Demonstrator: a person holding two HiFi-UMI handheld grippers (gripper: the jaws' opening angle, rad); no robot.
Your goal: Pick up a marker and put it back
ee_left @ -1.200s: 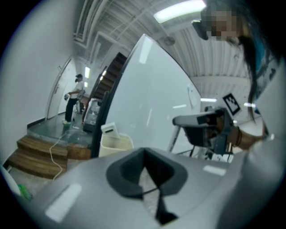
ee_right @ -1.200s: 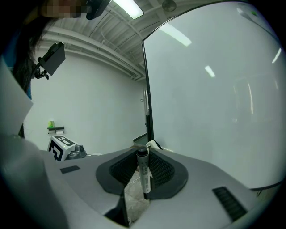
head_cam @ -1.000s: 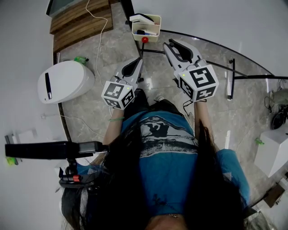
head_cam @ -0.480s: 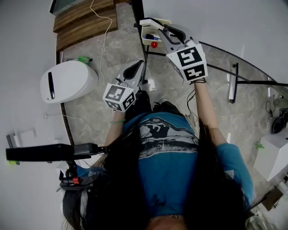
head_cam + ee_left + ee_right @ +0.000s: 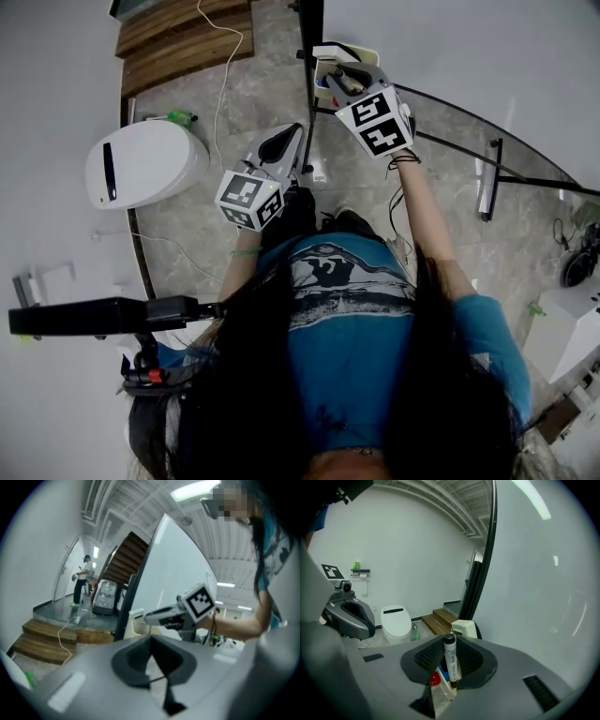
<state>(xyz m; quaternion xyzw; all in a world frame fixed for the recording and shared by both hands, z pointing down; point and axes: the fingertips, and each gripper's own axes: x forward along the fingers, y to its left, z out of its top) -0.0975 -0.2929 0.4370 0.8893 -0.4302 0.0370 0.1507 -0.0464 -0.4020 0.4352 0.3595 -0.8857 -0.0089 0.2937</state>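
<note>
The right gripper (image 5: 450, 644) is clamping a white marker with a black cap (image 5: 450, 660), which is standing upright between its jaws at the lower centre of the right gripper view, over a cream plastic holder box (image 5: 326, 52). The person's right arm (image 5: 422, 216) is stretching forward toward the top centre of the head view. The left gripper (image 5: 151, 639) is hanging nearer the body, jaws together and empty. A grey stone floor (image 5: 206, 234) is lying below, with a white toilet (image 5: 141, 167) at the left and wooden steps (image 5: 183, 37) at the upper left.
</note>
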